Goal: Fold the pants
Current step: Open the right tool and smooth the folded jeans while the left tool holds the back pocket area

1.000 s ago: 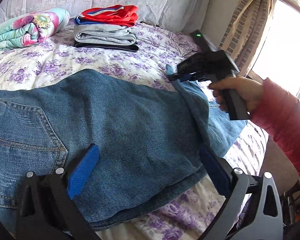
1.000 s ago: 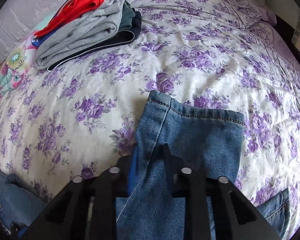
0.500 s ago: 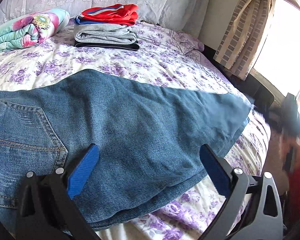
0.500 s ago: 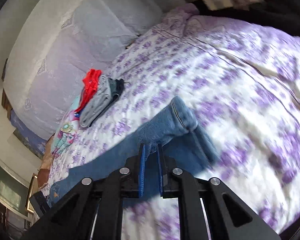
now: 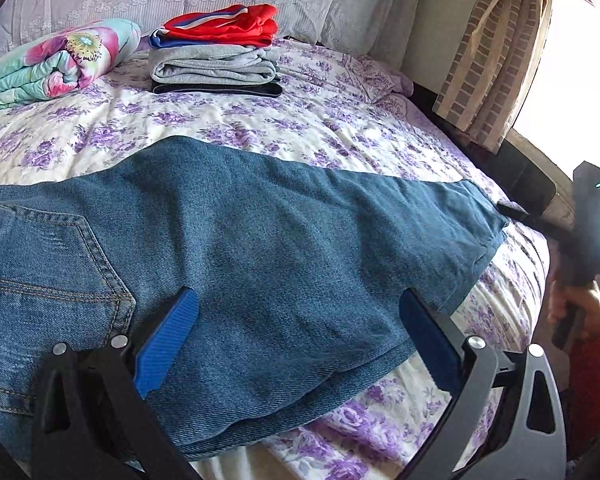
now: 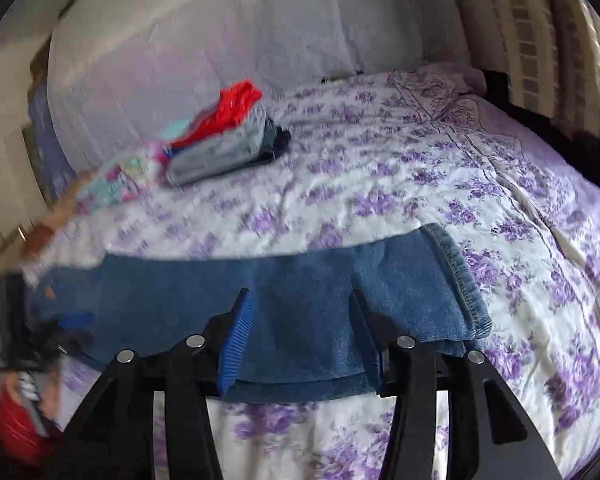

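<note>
A pair of blue denim jeans point(image 5: 236, 240) lies flat across the near side of a bed point(image 5: 300, 128) covered in a purple-flowered sheet, apparently folded once lengthwise so that one leg rests on the other, a back pocket showing at 9 o'clock in the left wrist view and the hems point(image 6: 456, 276) reaching toward 3 o'clock. Nearest the lens, the left claw point(image 5: 296, 344) hovers just above the thigh of the jeans, its blue-padded jaws spread wide and gripping nothing. At the hem end, the right claw point(image 6: 304, 344) has just been opening, its jaws now standing apart over the cuffs with denim below them but no cloth pinched; the same tool appears at 3 o'clock in the left wrist view, held by a hand point(image 5: 576, 312) in a red sleeve. By the look of it, the legs have been laid out straight and the crosswise folds, hem toward waist, are still to come, so the job seems well short of done. Farther back, at 12 o'clock, a finished stack of folded clothes point(image 5: 216, 52), red over grey over black, waits beside a rolled floral quilt point(image 5: 56, 60) near the headboard. No brand, label or legible writing can be made out anywhere; a small tan mark at the waistband is too small to read.
</note>
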